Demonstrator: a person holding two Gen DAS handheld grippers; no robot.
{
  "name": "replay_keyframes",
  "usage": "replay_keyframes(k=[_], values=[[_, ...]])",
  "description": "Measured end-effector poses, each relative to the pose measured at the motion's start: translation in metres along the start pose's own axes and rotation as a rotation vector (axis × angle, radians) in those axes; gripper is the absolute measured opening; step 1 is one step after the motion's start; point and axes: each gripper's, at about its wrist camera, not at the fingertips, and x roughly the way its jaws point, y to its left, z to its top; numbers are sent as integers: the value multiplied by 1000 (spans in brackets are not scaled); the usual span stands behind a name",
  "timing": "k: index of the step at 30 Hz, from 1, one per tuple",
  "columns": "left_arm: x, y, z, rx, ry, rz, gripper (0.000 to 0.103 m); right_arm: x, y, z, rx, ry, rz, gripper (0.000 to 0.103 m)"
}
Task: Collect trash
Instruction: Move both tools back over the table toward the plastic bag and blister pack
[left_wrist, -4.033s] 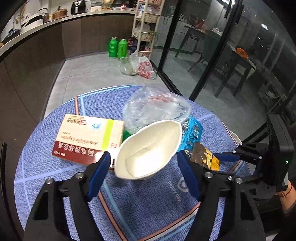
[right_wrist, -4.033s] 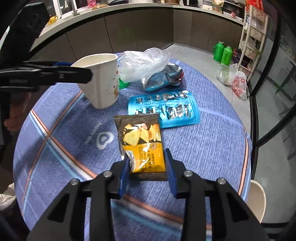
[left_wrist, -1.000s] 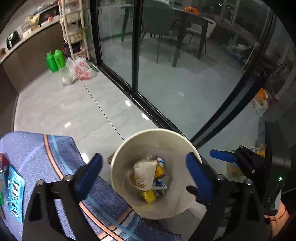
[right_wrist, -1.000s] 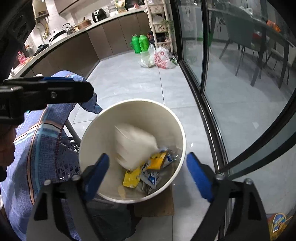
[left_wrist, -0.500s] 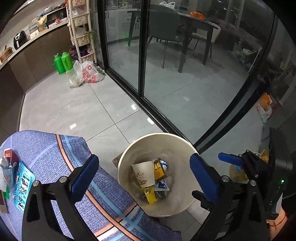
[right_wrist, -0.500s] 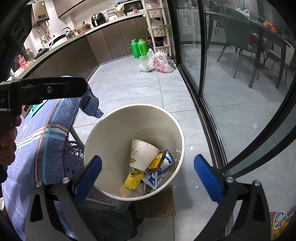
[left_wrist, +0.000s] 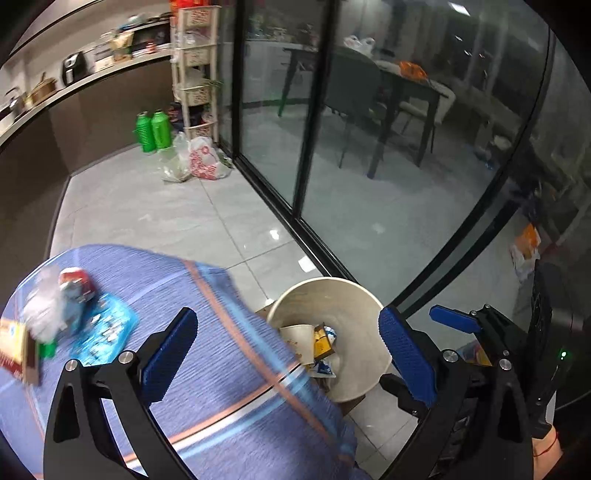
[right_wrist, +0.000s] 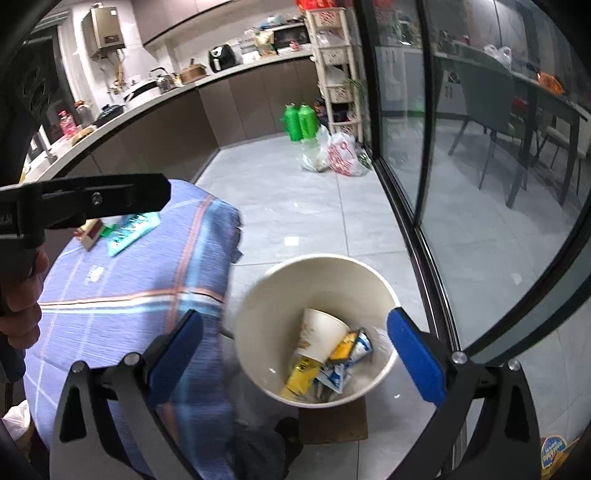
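**Trash in the bin, both tongs spread**

A round cream bin (right_wrist: 258, 314) stands on grey floor tiles beside the table's (right_wrist: 122, 273) blue striped cloth. Inside lie a paper cup (right_wrist: 320, 338) and crumpled yellow and blue-white wrappers (right_wrist: 301, 374); their print is unreadable. Left gripper (left_wrist: 288, 354) and right gripper (right_wrist: 295, 358) gape wide, empty, ribbed blue pads. A teal blister tray (left_wrist: 105, 332) remains on the cloth, blurred.

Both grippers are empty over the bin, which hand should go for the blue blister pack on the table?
Left, probably. The left gripper already looks over the tablecloth with the blister pack near its left finger; the right gripper faces the bin.
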Motion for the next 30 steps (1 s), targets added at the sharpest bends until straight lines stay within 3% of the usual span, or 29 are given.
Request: replay_keyframes(k=[11,17,22,30], values=[[-87,93,-37,-126,-75,160,95,-6,90,23,-93,1,110,100],[-123,167,-69,-245,-79,252,95,2,141,38,-154,8,156,100],[-141,222,-86,-297,-68,315,95,17,182,53,-200,13,185,100],[-128,287,-102,-348,23,309,95,60,241,86,-257,44,232,95]])
